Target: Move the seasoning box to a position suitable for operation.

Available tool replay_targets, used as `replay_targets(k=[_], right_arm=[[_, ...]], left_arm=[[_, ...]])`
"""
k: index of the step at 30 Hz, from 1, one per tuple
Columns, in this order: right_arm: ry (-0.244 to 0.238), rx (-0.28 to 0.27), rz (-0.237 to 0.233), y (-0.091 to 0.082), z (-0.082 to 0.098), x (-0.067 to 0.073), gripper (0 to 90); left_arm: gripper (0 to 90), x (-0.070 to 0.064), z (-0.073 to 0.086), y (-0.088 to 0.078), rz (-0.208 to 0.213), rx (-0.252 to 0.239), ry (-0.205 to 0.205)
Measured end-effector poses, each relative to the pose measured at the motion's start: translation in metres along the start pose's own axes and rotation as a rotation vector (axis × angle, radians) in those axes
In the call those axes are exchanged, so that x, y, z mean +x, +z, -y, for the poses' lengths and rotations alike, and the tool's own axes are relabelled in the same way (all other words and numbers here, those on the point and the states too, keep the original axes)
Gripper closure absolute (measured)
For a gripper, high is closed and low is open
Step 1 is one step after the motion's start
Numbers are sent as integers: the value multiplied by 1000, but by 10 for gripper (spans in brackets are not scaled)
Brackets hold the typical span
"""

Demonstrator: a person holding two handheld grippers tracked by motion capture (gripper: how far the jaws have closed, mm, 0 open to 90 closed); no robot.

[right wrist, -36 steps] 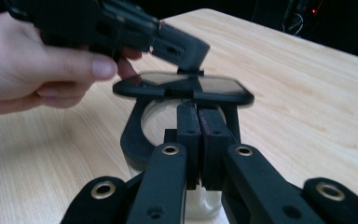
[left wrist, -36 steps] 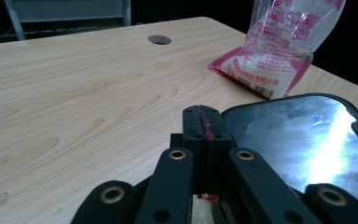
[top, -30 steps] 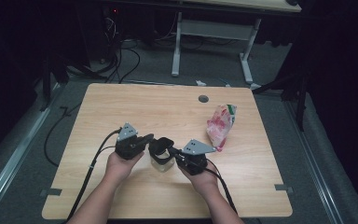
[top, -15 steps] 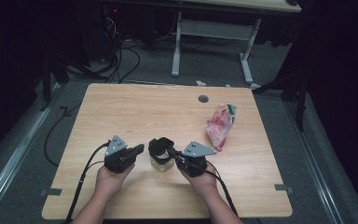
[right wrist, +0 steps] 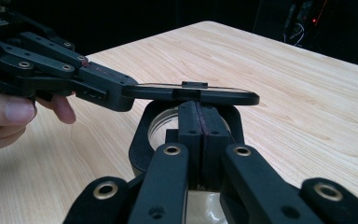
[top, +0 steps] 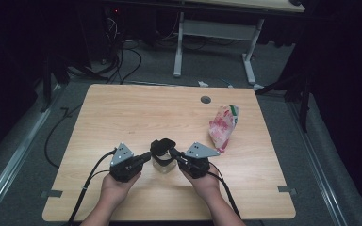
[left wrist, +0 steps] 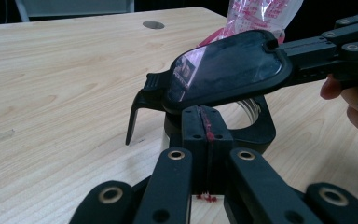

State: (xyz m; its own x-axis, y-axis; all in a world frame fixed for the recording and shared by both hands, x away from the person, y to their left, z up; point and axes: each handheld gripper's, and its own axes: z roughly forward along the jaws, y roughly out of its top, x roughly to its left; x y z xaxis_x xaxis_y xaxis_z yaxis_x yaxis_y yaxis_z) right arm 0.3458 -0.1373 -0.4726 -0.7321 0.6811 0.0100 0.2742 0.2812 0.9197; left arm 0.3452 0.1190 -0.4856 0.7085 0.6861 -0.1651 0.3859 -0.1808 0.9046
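Observation:
A small clear jar (top: 162, 164) with a black collar (left wrist: 264, 129) stands near the table's front edge, between my two grippers. Its black flip lid (top: 162, 146) is raised above the mouth and tilted (left wrist: 228, 65). My right gripper (top: 173, 153) reaches in from the right and is shut on the lid's edge (right wrist: 214, 94). My left gripper (top: 147, 157) is shut with nothing between its jaws. In the left gripper view its tips (left wrist: 205, 119) sit low by the collar, under the lid. Whether they touch it I cannot tell.
A pink and white snack bag (top: 224, 125) lies at the right of the wooden table (top: 122, 108), behind the jar (left wrist: 256, 14). A round cable hole (top: 205, 100) sits near the far edge. Cables trail from both grippers toward the front edge.
My left gripper has drawn back to the left and toward the person, away from the jar. The right gripper and the raised lid have stayed put.

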Motion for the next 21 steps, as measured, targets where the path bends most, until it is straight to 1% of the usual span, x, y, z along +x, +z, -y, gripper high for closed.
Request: replay_targets(k=[3,7,9,10,14,21], right_arm=[[-2,2,0,0,0,0,895],[2,-2,-1,0,-1,0,895],[-3,-4,-1,-1,-1,1,895],[-6,-5,-2,-1,-1,1,895],[-3,-1,-5,0,-1,1,895],[-3,2,-4,1,1,2,893]], left_arm=[[896,-3,0,-1,7,-8,-3],[896,-10,0,-2,26,-15,3],[896,-11,0,-2,29,-14,3],[896,-12,0,0,36,-14,-2],[896,-15,-2,3,47,-10,1],[896,-20,-5,9,55,-11,6]])
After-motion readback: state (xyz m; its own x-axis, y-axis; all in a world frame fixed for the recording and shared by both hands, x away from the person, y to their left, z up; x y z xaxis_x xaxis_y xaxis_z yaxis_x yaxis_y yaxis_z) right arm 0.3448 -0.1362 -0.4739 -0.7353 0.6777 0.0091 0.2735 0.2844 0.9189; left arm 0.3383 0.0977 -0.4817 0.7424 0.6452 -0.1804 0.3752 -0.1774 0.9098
